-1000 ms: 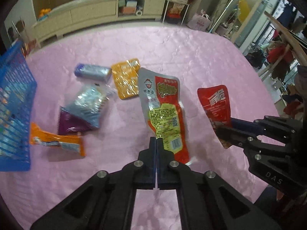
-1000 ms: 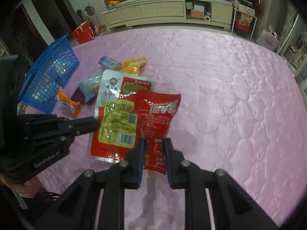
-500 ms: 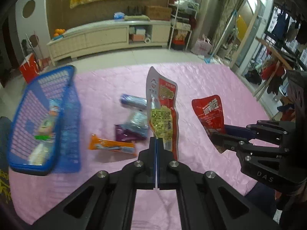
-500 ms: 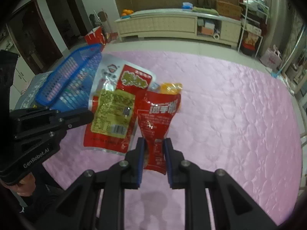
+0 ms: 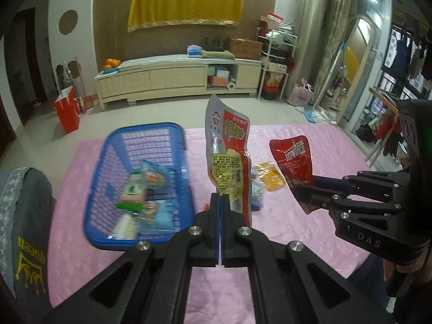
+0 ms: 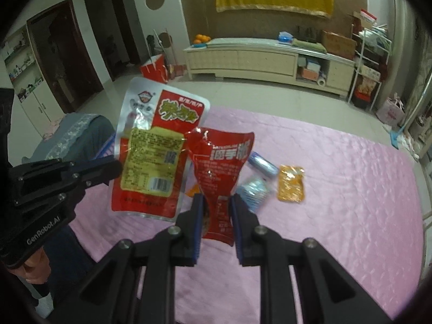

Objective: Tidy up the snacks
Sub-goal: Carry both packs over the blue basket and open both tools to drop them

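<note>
My left gripper [image 5: 219, 202] is shut on the bottom edge of a long silver-and-red snack pouch [image 5: 228, 159], which stands upright in the air above the pink table. The same pouch [image 6: 156, 151] shows at the left of the right wrist view, held by the left gripper [image 6: 117, 168]. My right gripper [image 6: 216, 210] is shut on a smaller red pouch [image 6: 220, 172], also lifted off the table. That red pouch [image 5: 293, 162] and the right gripper [image 5: 302, 191] appear at the right of the left wrist view. A blue basket [image 5: 140, 183] with several snacks lies left of the left gripper.
On the pink tablecloth [image 6: 351, 189] lie an orange packet [image 6: 291, 183], a blue-grey wrapped snack [image 6: 263, 166] and a pale blue packet [image 6: 252, 190]. A grey cushion [image 5: 24, 229] sits at the near left. A low cabinet [image 5: 178, 78] stands beyond the table.
Both grippers have risen with their pouches, which lay on the table a second ago and now hang in the air. The view has swung so the blue basket sits close by the left gripper.
</note>
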